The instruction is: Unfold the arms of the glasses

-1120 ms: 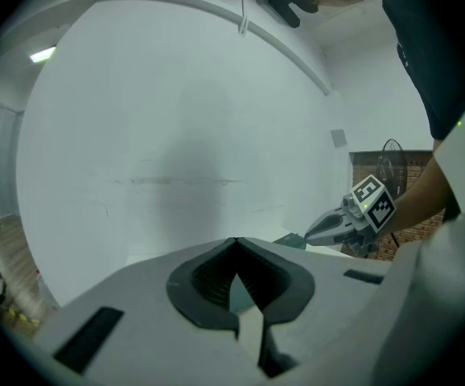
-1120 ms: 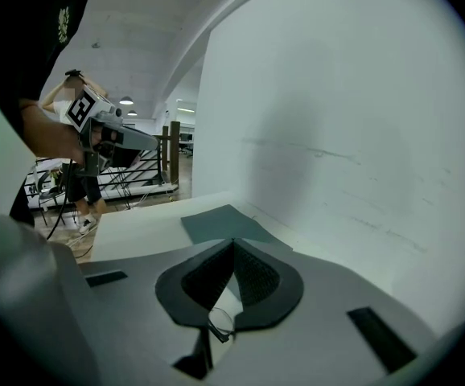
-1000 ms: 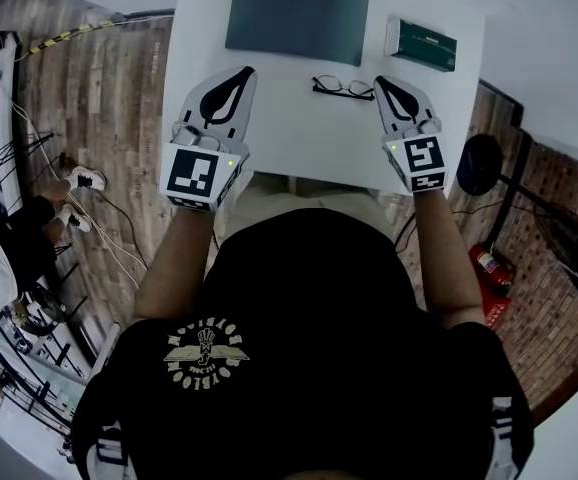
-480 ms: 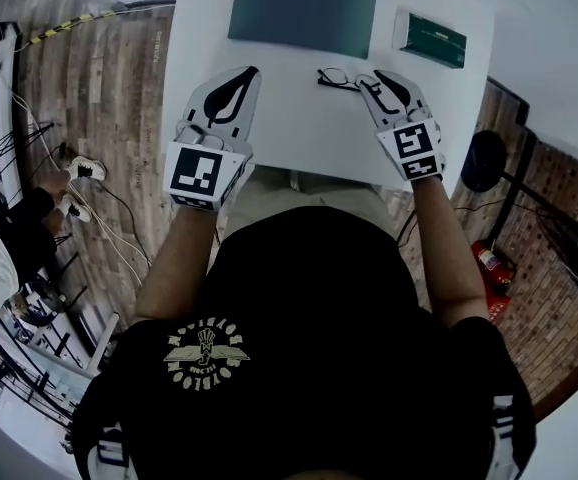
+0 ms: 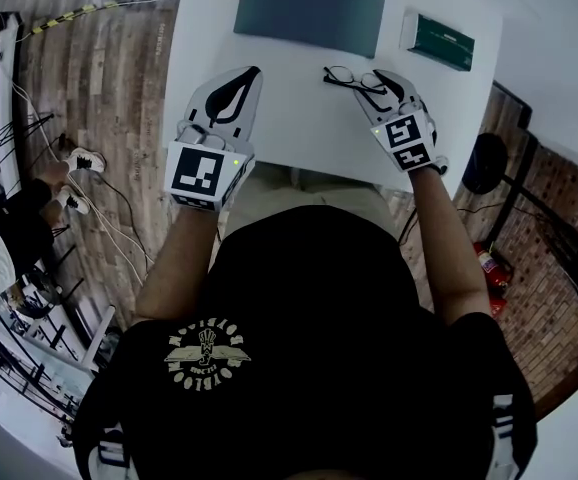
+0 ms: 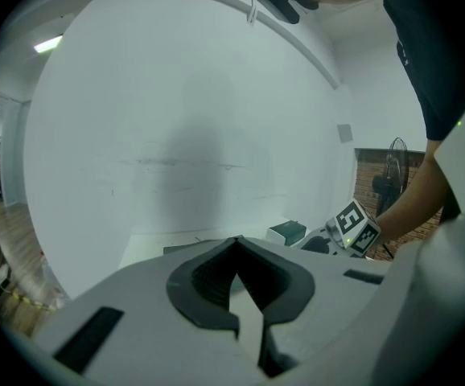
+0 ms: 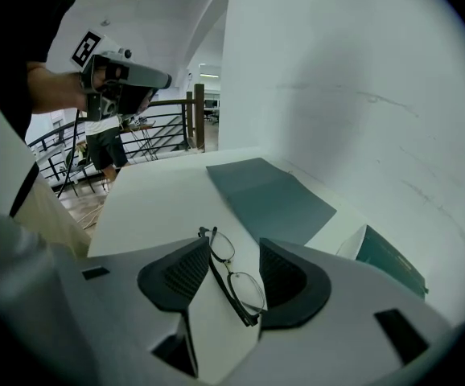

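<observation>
Right claw [image 5: 377, 80] lowered, opening astride glasses [image 7: 244, 289] on white table [image 5: 289, 108] by wall [image 7: 361, 71].

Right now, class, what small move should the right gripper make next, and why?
Probably close the right gripper gently on the glasses: its jaws have just been opening, now stand apart, and straddle the folded frame lying on the table.

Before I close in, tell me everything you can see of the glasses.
The thin, dark-rimmed, metal-looking glasses have two clear oval lenses, and their arms look folded behind the front. They rest on the white table, just short of the grey-green rectangular mat. The right hand-held gripper, whose jaws have just been opening, straddles them: they lie between its open jaws, with no pad visibly pressing on them.
</observation>
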The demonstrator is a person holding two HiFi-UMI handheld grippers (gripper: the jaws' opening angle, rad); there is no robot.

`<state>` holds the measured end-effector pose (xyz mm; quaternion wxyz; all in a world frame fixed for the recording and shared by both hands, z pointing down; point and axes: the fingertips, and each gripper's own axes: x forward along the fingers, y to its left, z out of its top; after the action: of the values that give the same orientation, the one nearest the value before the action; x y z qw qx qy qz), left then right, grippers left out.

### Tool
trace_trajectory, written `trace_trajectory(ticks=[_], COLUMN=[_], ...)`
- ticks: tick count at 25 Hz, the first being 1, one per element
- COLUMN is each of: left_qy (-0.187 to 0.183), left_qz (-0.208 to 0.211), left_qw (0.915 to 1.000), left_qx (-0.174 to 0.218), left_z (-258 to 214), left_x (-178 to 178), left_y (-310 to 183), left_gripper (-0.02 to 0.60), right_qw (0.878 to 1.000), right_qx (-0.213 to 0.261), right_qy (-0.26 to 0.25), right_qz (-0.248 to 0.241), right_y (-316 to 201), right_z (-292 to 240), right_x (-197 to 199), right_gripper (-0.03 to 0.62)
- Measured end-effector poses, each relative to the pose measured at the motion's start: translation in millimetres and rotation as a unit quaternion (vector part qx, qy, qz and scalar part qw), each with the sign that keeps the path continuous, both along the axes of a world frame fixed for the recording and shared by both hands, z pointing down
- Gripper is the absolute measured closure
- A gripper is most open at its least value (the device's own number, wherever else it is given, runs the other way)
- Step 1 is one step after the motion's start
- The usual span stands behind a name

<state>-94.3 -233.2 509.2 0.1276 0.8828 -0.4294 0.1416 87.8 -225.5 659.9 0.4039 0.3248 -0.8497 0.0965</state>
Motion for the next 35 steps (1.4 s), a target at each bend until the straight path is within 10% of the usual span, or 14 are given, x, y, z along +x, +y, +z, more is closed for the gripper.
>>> trace_trajectory(ticks=[12, 35], left_qy=[0.0, 0.002], left_qz=[-0.003, -0.009], left_qw=[0.9999, 0.9998], left_qx=[-0.012, -0.017], left_z=[7.3, 5.4], left_x=[-4.9, -16.7], left_y=[4.6, 12.4], left_gripper=[0.575, 0.575], right_qw=[0.994, 0.944], right_qx=[0.002, 0.026], right_qy=[0.086, 0.285], right_qz=[-0.063, -0.163], right_y=[0.6, -1.7], right_z=[43.8, 73.4], right_x=[-2.5, -5.7], right_gripper=[0.395, 0.545])
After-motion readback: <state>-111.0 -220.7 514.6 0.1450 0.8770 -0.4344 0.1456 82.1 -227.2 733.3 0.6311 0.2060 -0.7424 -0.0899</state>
